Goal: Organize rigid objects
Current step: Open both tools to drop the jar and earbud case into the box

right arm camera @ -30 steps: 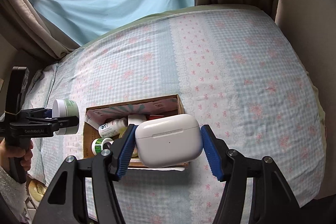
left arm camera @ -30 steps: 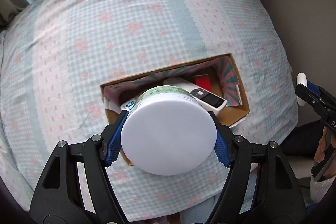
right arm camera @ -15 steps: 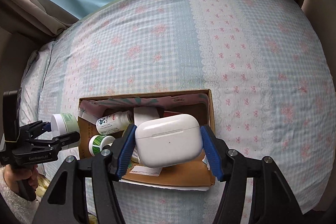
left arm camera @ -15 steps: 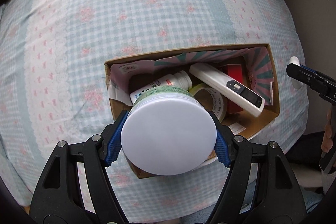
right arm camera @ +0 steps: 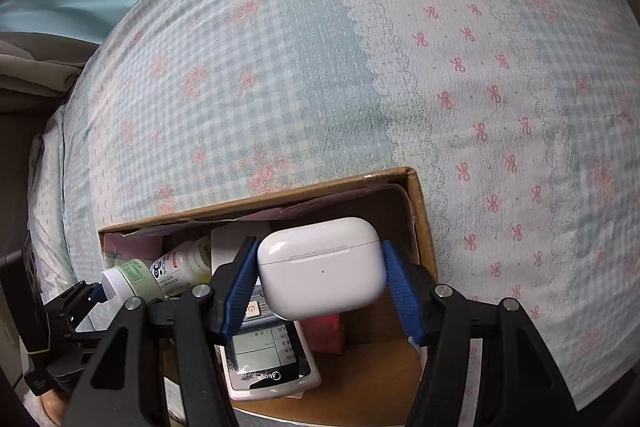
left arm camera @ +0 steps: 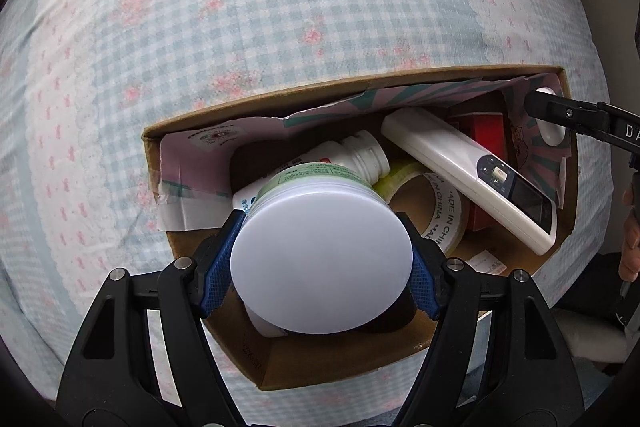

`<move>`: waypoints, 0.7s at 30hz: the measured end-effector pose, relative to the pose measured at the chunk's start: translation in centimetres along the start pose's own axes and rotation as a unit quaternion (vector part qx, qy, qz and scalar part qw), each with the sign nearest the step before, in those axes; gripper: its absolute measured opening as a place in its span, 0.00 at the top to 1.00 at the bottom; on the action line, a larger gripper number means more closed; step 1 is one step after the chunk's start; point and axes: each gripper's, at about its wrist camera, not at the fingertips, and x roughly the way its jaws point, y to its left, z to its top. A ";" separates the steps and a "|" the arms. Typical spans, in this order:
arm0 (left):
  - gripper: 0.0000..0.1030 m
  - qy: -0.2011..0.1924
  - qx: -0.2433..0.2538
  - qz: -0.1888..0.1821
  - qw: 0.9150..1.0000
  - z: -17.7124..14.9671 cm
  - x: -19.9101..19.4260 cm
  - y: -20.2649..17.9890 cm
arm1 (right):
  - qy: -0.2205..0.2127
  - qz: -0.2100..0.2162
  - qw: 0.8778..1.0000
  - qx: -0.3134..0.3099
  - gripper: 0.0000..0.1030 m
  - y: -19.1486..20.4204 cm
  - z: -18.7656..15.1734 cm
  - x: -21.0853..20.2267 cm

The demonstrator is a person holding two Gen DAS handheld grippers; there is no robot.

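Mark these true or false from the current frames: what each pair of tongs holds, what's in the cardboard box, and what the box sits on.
1. The left tongs clamp a white-lidded jar. True.
2. The right tongs are empty. False: their blue pads grip a white earbud case.
3. The cardboard box sits on a checked floral bedsheet. True.
4. The box holds nothing. False: a white remote, a white pill bottle, a tape roll and a red box lie inside.
5. Both held items are over the box. True, as far as the wrist views show.
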 end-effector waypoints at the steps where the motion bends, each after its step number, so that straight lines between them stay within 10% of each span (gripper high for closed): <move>1: 0.32 0.000 0.002 0.009 1.000 0.1 0.1 -0.1 | 0.004 -0.002 1.000 -0.003 0.44 0.1 0.1 0.2; 6: 0.00 -0.008 0.001 0.011 1.000 0.1 -0.1 -0.3 | 0.001 0.023 1.000 0.013 0.37 -0.3 0.2 0.3; 9: 0.00 -0.019 0.006 0.008 1.000 -0.3 -0.8 -0.3 | -0.001 0.051 0.999 -0.011 0.00 0.4 -0.2 -0.4; 21: 0.00 -0.047 0.002 -0.011 0.999 -3.7 -3.5 0.4 | -0.045 -0.005 0.997 -0.070 0.00 2.1 -3.0 -3.5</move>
